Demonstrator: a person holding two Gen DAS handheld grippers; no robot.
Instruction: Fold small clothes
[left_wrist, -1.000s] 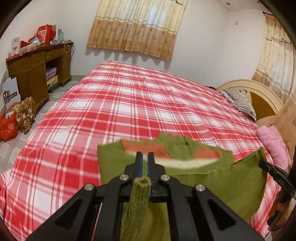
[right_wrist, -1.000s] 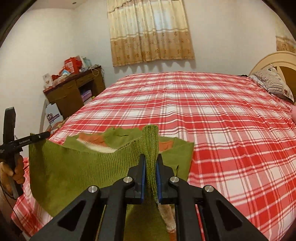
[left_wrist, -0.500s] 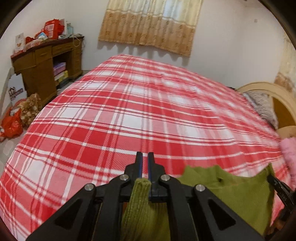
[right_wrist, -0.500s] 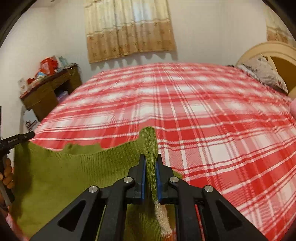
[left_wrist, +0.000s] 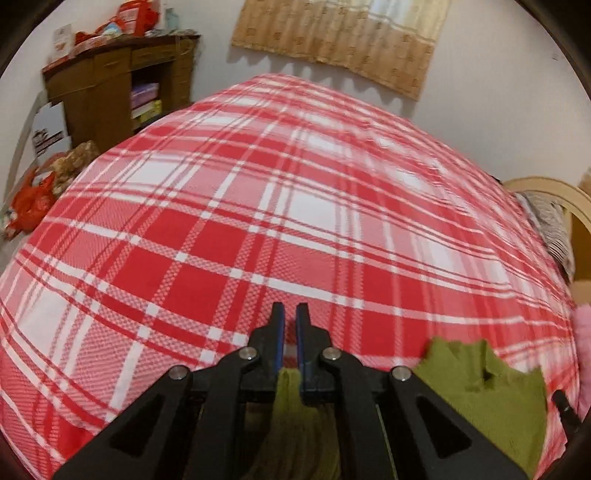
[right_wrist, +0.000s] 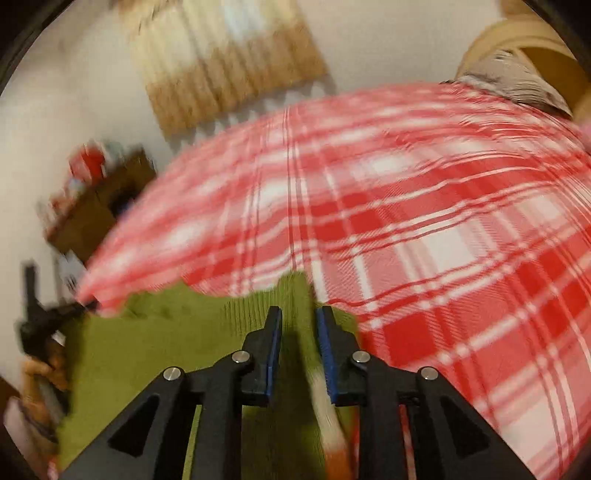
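Two wrist views over one bed (left_wrist: 258, 206) spread with a red-and-white plaid cover. Left wrist view, fairly sharp: the left gripper (left_wrist: 289, 317) points down at the cover with its blue-lined jaws nearly together; the tips are bare, and a fold of the green knitted sweater (left_wrist: 487, 391) sits between the jaws farther back, apparently still pinched there. More of the sweater lies on the cover at lower right, where a small black part of the right gripper (left_wrist: 563, 406) enters at the edge. Only this view shows clearly the wooden desk (left_wrist: 110, 88) with red packages on top, the red bags (left_wrist: 29, 206) on the floor beside the bed, and a pink item (left_wrist: 583, 332) at the right rim. Right wrist view, heavily blurred: the right gripper (right_wrist: 298, 321) has its jaws parted and opening, with a ribbed edge of the sweater (right_wrist: 147, 343) standing loose between them, touching neither pad clearly. This view alone shows the garment's broad green body lying flat at the near edge of the bed, and the left gripper (right_wrist: 37, 317) from outside at far left, with the hand (right_wrist: 48, 365) that holds it. Both views show the beige curtain (left_wrist: 343, 40) on the far wall and the curved headboard (right_wrist: 524, 40) with a patterned pillow (right_wrist: 509, 81).
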